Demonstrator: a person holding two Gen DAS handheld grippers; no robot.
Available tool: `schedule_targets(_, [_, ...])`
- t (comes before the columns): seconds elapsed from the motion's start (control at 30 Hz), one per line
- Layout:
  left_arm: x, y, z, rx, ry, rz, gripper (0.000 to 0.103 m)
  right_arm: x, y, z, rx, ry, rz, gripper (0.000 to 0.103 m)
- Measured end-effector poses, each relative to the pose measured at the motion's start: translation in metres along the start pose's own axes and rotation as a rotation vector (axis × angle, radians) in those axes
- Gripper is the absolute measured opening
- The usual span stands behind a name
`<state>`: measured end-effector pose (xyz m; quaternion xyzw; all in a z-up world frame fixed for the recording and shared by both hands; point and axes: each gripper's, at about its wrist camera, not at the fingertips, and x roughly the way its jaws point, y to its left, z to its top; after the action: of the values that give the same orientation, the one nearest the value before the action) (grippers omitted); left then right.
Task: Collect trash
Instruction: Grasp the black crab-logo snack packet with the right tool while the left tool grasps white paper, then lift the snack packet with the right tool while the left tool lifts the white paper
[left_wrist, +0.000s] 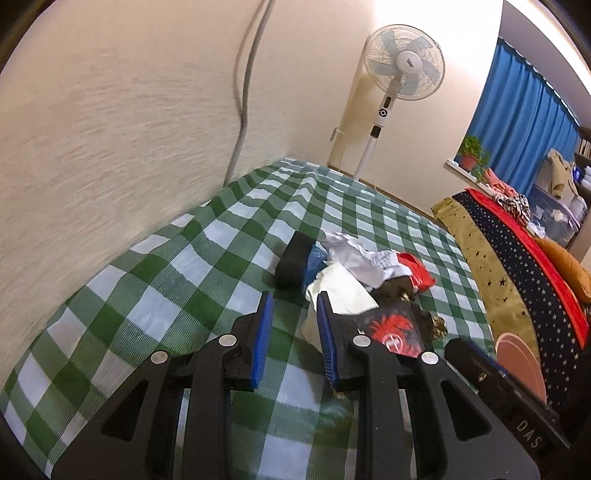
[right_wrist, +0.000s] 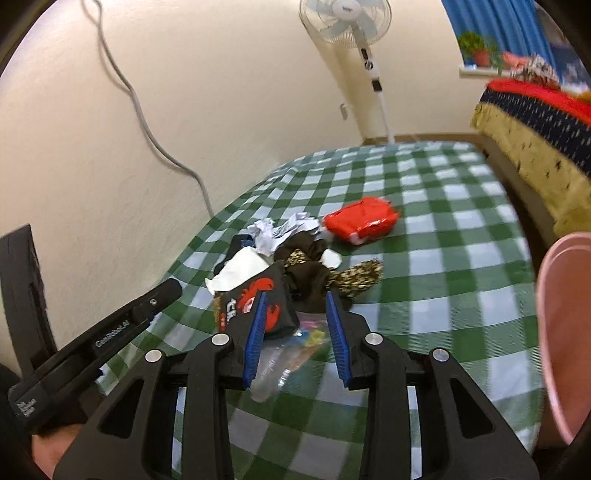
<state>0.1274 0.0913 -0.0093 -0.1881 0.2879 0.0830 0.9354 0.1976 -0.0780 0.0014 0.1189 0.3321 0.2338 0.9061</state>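
right gripper (right_wrist: 297, 328) gapes over a clear wrapper (right_wrist: 284, 360) at the near edge of the trash pile (right_wrist: 295, 258) on the checked cloth (right_wrist: 424, 258); nothing pinched. left gripper (left_wrist: 293, 326) open too. that slick film may slip or drag the black packet (right_wrist: 258, 302) along.

Clear plastic wrapper (right_wrist: 286, 360), crumpled, flat between right fingers (right_wrist: 255, 339). Black crab-print packet (right_wrist: 258, 301) against left pad. Ahead: crumpled white paper (right_wrist: 280, 230), red wrapper (right_wrist: 360, 219), beyond fingertips.
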Motion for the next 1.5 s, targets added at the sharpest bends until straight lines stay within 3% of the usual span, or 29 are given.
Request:
schedule_targets(0.27, [0.025,0.006,0.005,-0.055,0.034,-0.074,0.025,0.018,0.003,-0.003,-0.013,0.047,0.021,0.032])
schedule_targets(0.33, [0.031,0.005,0.005,-0.066,0.049,-0.098,0.025,0.021,0.003,-0.002,-0.016,0.053,0.025,0.024])
schedule_targets(0.57, [0.044,-0.002,0.003,-0.077,0.091,-0.15,0.024,0.019,0.002,-0.003,-0.027,0.052,0.041,0.012])
schedule_targets(0.7, [0.045,-0.005,0.002,-0.066,0.099,-0.152,0.004,0.014,0.006,-0.002,-0.047,0.038,0.047,0.007])
schedule_targets(0.77, [0.044,-0.004,0.003,-0.066,0.096,-0.152,0.003,0.008,0.009,-0.001,-0.064,0.017,0.05,0.005])
schedule_targets(1.1, [0.012,-0.015,0.017,0.016,0.027,-0.148,0.001,-0.031,0.019,0.011,-0.119,-0.09,0.065,0.002])
schedule_targets(1.5, [-0.042,-0.015,0.025,0.055,-0.056,-0.153,0.001,-0.092,0.014,0.014,-0.146,-0.189,0.003,0.002])
